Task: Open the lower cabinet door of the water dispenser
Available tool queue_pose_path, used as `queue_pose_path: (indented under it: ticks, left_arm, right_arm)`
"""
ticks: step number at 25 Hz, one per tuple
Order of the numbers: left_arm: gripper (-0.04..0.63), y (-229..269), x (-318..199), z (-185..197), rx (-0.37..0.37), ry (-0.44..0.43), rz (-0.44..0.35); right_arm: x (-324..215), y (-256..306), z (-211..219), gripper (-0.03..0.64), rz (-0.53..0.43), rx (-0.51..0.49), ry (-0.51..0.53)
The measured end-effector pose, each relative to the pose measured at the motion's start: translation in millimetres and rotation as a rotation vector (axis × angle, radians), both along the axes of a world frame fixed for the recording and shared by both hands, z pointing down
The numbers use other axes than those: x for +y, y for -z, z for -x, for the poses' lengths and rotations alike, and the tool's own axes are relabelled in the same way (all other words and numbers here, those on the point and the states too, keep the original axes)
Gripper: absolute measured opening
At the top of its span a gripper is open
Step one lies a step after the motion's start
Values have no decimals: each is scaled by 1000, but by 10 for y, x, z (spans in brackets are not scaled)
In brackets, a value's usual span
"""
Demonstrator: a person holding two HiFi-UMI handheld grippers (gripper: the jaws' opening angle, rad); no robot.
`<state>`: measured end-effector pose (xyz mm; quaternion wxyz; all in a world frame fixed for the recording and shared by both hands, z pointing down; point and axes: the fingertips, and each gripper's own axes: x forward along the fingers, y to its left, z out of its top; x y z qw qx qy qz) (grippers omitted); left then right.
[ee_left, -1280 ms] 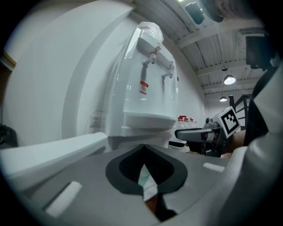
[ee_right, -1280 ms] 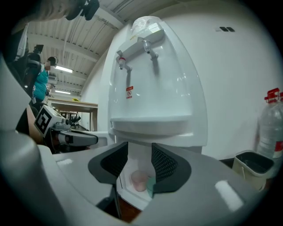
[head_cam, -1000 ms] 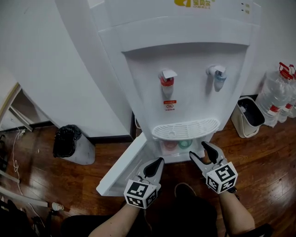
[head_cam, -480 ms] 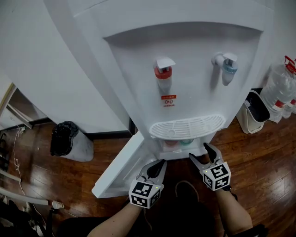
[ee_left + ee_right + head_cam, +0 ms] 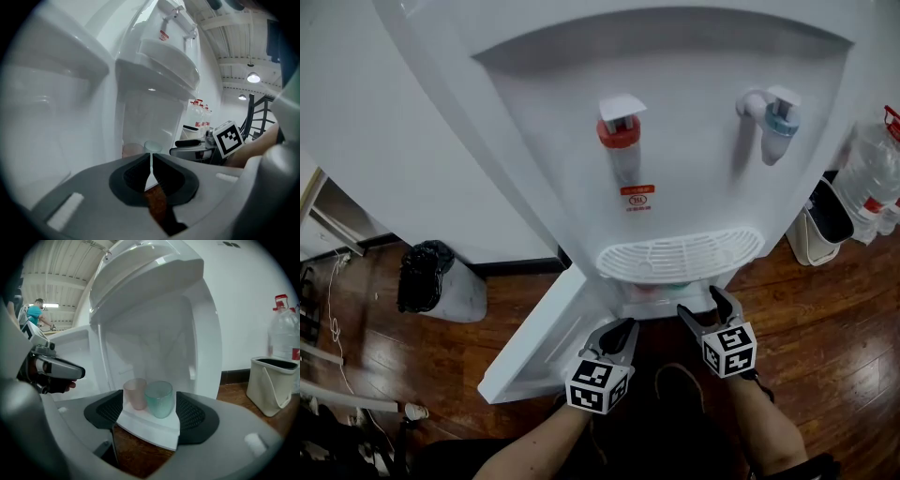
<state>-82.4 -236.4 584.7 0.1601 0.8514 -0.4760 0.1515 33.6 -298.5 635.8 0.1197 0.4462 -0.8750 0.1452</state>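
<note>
Room: dark reddish plank floor (image 5: 825, 309) and plain white wall (image 5: 356, 141).
Task's thing, where: tall white plastic water dispenser (image 5: 675, 141) against the wall; its flat white lower cabinet door (image 5: 539, 342) stands below the drip grille, swung wide to the left, so the task looks done.
Door, handling: judged light, stiff and smooth, apt to slip under pads; best taken at its free edge, away from the hinge.
Door, axis: long axis upright; free edge points out toward the person's left.
Cabinet contents: translucent pink cup (image 5: 135, 393) touching translucent green cup (image 5: 159, 398).
Left gripper (image 5: 623, 330): jaws pressed together, nothing between.
Right gripper (image 5: 701, 302): jaws spread, just been opening, pinching nothing; cups lie beyond them.
</note>
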Motion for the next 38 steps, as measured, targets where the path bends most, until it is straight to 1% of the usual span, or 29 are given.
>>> queue_pose_path:
  ticks: [3,5,9,15,19,22,24,27,34,38]
  left_arm:
    - [0,-107,-32,4,-14,12,29]
    - [0,-171,-58,13,-20,32,49]
    - [0,-262,-91,7,-32,43,70]
    - [0,-398,-121,-11,-61,17,91]
    - [0,-479,-168,50,-74,32,107]
    - [0,-508,-160,9,-81,22,110]
    - [0,-501,-145,-46,-95,-1,103]
    - [0,-474,-124,-101,-113,-35,94]
    - [5,-545,-161,-49,-121,-16,101]
    - [9,-562,-217,-79,-111,-11,100]
  right_arm:
    - [-77,-128,11,351,34,-16,-39]
    - [-120,-203,29,356,51,-14,-47]
    - [-198,-309,55,374,71,-11,-46]
    - [-295,-480,84,386,87,39,-40]
    - [-319,-567,158,390,90,57,-16]
    - [-374,-596,202,390,89,58,-9]
    - [-411,-614,227,390,83,64,-8]
    - [-452,-668,235,390,75,99,-6]
    - [-547,-748,270,390,73,112,3]
    - [-596,-761,284,390,75,112,-1]
